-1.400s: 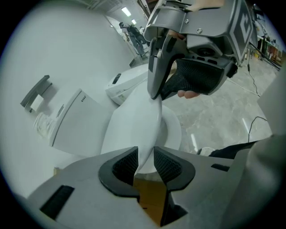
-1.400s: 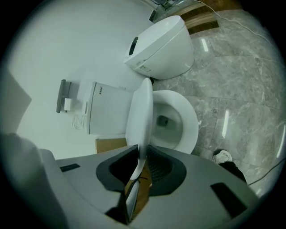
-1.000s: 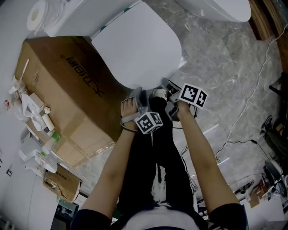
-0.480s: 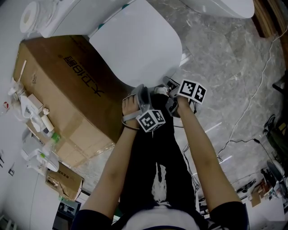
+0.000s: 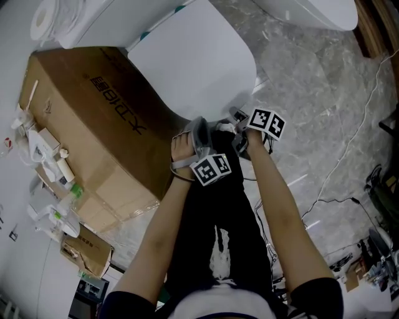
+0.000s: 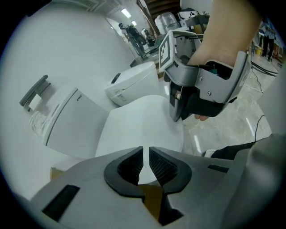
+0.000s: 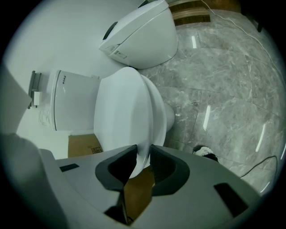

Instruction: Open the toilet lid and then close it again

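The white toilet lid (image 5: pixel 187 62) lies down over the bowl. Both grippers sit at its front edge, close together. In the right gripper view the lid (image 7: pixel 118 112) runs edge-on between the pads of my right gripper (image 7: pixel 143 161), which is shut on the rim. My left gripper (image 6: pixel 146 159) has its jaws closing to a thin slit. The lid (image 6: pixel 138 129) shows beyond that slit, and nothing is pinched in it. In the head view the left gripper (image 5: pixel 201 132) is beside the right gripper (image 5: pixel 240 118). The right gripper (image 6: pixel 201 89) also fills the upper right of the left gripper view.
A big cardboard box (image 5: pixel 93 118) stands tight against the toilet's left side. A paper roll (image 5: pixel 47 22) rests on the tank. A second toilet (image 5: pixel 312 12) stands further back on the marble floor. Small bottles (image 5: pixel 56 162) lie left of the box, and cables (image 5: pixel 349 143) trail at the right.
Both hands have shifted only slightly at the lid's front edge. The lid looks much the same in the head view.
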A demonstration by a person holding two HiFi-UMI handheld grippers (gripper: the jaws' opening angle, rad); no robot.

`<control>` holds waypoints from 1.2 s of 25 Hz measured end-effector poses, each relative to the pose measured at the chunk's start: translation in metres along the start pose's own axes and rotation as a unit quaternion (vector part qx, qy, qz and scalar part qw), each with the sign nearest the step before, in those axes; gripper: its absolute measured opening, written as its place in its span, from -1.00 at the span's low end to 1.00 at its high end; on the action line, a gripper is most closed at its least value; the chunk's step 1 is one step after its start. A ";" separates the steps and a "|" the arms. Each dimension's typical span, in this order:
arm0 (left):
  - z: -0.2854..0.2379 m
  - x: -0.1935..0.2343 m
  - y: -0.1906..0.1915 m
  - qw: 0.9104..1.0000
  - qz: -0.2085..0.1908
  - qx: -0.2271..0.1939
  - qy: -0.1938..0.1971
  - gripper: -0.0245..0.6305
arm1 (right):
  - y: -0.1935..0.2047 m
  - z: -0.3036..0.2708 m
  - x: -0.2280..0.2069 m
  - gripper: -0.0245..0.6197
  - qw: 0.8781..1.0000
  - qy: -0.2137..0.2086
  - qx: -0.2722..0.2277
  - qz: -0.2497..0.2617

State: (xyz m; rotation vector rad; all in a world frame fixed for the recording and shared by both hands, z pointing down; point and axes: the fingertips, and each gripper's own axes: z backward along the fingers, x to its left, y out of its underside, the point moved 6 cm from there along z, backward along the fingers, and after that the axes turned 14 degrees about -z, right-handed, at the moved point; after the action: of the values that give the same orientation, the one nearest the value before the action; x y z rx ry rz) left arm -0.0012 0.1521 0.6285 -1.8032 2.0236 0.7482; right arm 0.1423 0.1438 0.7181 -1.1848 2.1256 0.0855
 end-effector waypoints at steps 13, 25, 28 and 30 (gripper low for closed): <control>-0.012 0.001 0.000 1.000 0.006 -0.002 0.003 -0.78 | -0.012 -0.025 -0.014 -0.72 0.996 0.090 0.012 -0.003; -0.017 0.007 -0.001 1.000 0.011 -0.007 -0.001 -0.85 | -0.012 -0.021 -0.008 -0.90 0.978 0.198 0.009 0.062; -0.011 0.012 -0.002 1.000 0.009 -0.014 -0.002 -0.85 | -0.007 -0.013 0.015 -0.90 0.967 0.222 0.013 0.127; -0.005 0.021 -0.003 1.000 0.012 -0.017 0.002 -0.86 | -0.001 -0.007 0.032 -0.90 0.970 0.203 0.017 0.135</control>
State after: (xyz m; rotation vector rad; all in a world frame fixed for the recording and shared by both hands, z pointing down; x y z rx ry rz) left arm -0.0009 0.1325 0.6200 -1.8035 2.0509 0.7909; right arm 0.1287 0.1174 0.7049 -0.9441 2.6300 -0.0797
